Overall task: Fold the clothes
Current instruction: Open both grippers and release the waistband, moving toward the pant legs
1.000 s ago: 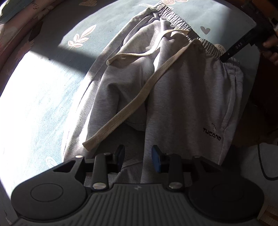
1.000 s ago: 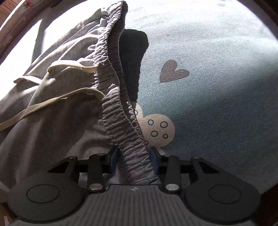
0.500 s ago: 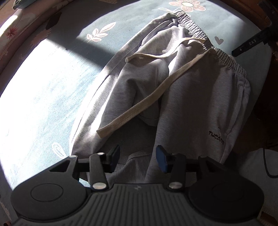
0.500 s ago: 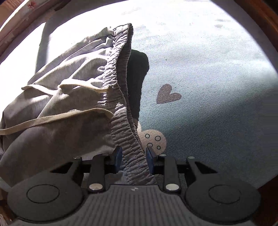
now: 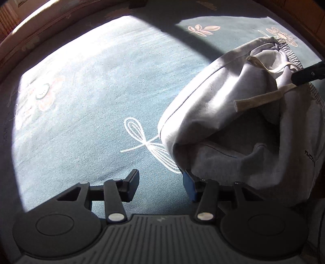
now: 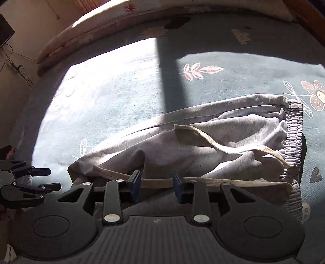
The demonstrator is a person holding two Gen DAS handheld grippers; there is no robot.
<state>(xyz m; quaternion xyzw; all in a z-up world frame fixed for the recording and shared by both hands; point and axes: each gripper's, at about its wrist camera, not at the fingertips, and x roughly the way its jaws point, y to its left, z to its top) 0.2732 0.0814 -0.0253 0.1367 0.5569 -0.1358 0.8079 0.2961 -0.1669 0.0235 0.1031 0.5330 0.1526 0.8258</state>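
Observation:
Grey sweat shorts [image 5: 233, 126] with a beige drawstring [image 5: 262, 99] lie rumpled on a blue patterned sheet [image 5: 91, 91]. In the left wrist view they fill the right side. My left gripper [image 5: 161, 182] is open and empty over the sheet; its right finger touches the shorts' lower edge. In the right wrist view the shorts [image 6: 182, 146] lie across the middle, waistband [image 6: 294, 138] at the right. My right gripper [image 6: 156, 187] is open just above the near fold and the drawstring [image 6: 233, 149]. The left gripper [image 6: 46, 178] shows open at the far left.
The sheet [image 6: 121, 85] carries flower and leaf prints and a broad sunlit patch crossed by a dark shadow bar. A floral pillow or bolster [image 6: 142, 14] runs along the far edge. A wall with cables [image 6: 18, 67] stands at the far left.
My right gripper has let go of the waistband, opened and pulled back. My left gripper has opened wider and swung left, so the shorts now sit at its right.

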